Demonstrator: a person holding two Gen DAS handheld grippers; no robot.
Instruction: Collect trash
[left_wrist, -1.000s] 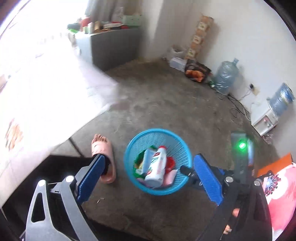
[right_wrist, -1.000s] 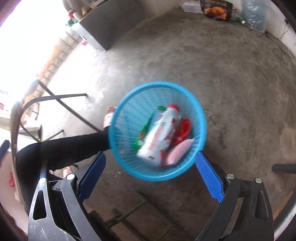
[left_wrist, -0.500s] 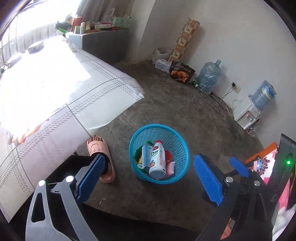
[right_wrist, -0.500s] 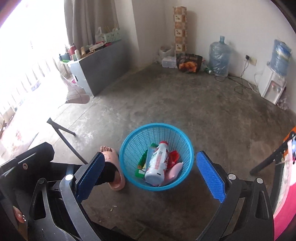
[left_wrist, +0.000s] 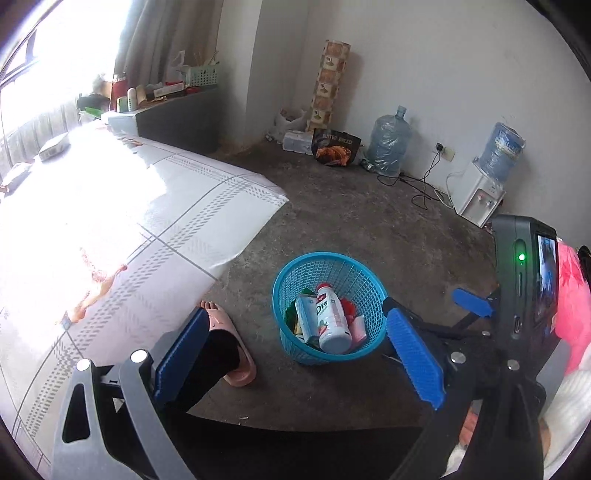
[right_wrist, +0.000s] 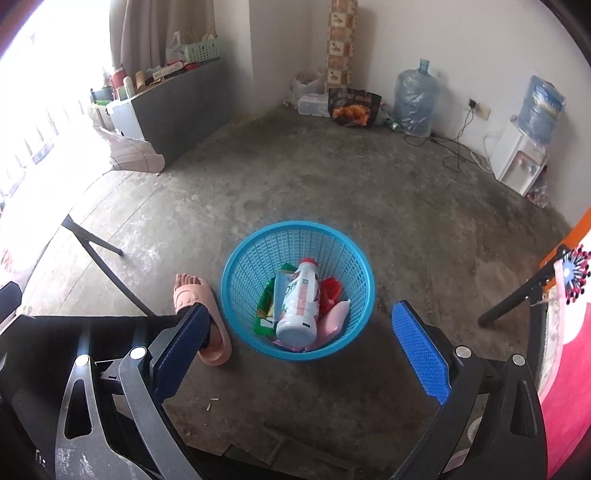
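Trash, collected: lies inside a blue mesh basket (left_wrist: 328, 306) standing on the bare concrete floor (left_wrist: 369, 229).

Left wrist view.
- Basket: upright, round, open-topped, between the table edge and the right-hand gripper.
- Contents: one white plastic bottle (left_wrist: 330, 317) with a red cap, lying tilted, cap toward the far rim; a pale carton (left_wrist: 306, 314) just beside it; green, red and pink wrappers beneath, too crumpled to tell apart.
- Left gripper (left_wrist: 295, 363): blue-padded fingers spread wide, nothing between them, held above the floor with the basket seen between the fingers.
- Right gripper (left_wrist: 472, 302): in view at the right edge, seen from the side with its camera unit showing a green light; whether its fingers are apart cannot be told from here.
- Table (left_wrist: 122, 221): white patterned top, at left, brightly lit.
- Foot in a pink slipper (left_wrist: 229, 339): on the floor just left of the basket, not touching it.
- Far wall: two water jugs, a white dispenser (left_wrist: 480, 195), a dark bag, a tall patterned roll.

Right wrist view.
- Basket (right_wrist: 236, 280): centred, same white bottle (right_wrist: 299, 306) lying on top, pink pouch (right_wrist: 334, 321) against its right side.
- Right gripper (right_wrist: 299, 362): fingers wide apart, empty, framing the basket from nearer the camera.
- Slipper (right_wrist: 201, 317): just left of the basket.
- Table leg (right_wrist: 99, 258): dark, slanting, further left.
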